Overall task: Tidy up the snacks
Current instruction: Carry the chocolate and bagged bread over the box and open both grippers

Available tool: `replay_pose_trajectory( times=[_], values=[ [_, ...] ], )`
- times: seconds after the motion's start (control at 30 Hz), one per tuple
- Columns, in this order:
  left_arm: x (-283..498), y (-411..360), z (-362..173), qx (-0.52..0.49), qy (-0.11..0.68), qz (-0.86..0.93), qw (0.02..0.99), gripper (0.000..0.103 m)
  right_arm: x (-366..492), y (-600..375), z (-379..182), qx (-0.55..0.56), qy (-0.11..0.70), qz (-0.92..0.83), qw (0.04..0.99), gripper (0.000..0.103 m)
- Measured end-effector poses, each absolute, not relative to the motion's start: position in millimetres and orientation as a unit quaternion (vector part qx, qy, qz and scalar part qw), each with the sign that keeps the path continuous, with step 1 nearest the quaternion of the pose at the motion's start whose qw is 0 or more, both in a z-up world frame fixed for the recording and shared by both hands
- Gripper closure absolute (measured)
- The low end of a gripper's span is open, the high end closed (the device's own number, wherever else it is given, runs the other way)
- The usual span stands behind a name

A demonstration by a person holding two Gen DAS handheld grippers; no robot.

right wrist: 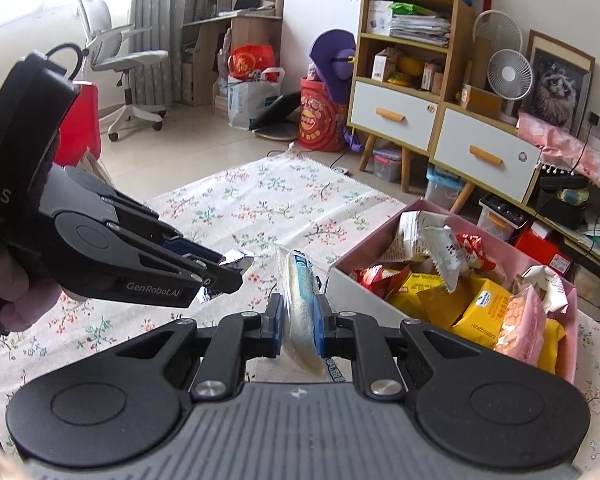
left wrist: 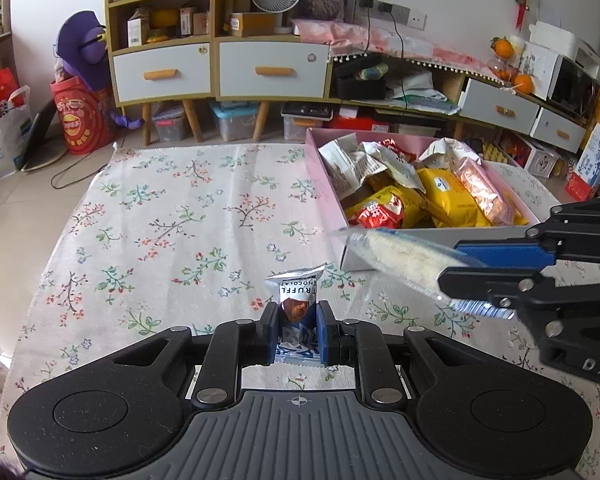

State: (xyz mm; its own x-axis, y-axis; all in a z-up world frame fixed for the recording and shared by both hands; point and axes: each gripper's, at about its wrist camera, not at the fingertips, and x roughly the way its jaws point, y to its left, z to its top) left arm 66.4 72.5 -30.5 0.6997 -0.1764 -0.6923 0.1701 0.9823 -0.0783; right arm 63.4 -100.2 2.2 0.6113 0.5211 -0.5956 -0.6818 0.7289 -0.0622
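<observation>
My left gripper [left wrist: 298, 330] is shut on a small blue and white truffle chocolate packet [left wrist: 297, 294], held above the floral tablecloth [left wrist: 172, 220]. In the right wrist view the same left gripper [right wrist: 228, 270] comes in from the left, a silver corner of the packet [right wrist: 240, 259] showing at its tip. My right gripper [right wrist: 298, 320] is shut on a clear-wrapped pale wafer snack [right wrist: 298, 292]. Seen from the left wrist, the right gripper [left wrist: 464, 280] holds that snack [left wrist: 396, 254] just before the near end of the pink box [left wrist: 320, 168]. The pink box [right wrist: 364, 248] holds several snack packets.
Behind the table stand wooden cabinets with white drawers [left wrist: 220, 68], plastic bins beneath them and a red bucket [left wrist: 82, 120] on the floor. An office chair [right wrist: 120, 52] stands far left in the right wrist view. A hand [right wrist: 16, 300] grips the left tool.
</observation>
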Motion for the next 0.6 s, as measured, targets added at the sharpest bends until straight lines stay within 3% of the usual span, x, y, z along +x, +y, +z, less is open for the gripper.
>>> replay_pose_trajectory(
  times=[0.6],
  values=[
    [88.0,54.7,-17.1,-0.028,0.355,-0.105,0.929,0.086,91.6,-149.1,27.8,-0.053,0.232,0.27,0.933,0.09]
  ],
)
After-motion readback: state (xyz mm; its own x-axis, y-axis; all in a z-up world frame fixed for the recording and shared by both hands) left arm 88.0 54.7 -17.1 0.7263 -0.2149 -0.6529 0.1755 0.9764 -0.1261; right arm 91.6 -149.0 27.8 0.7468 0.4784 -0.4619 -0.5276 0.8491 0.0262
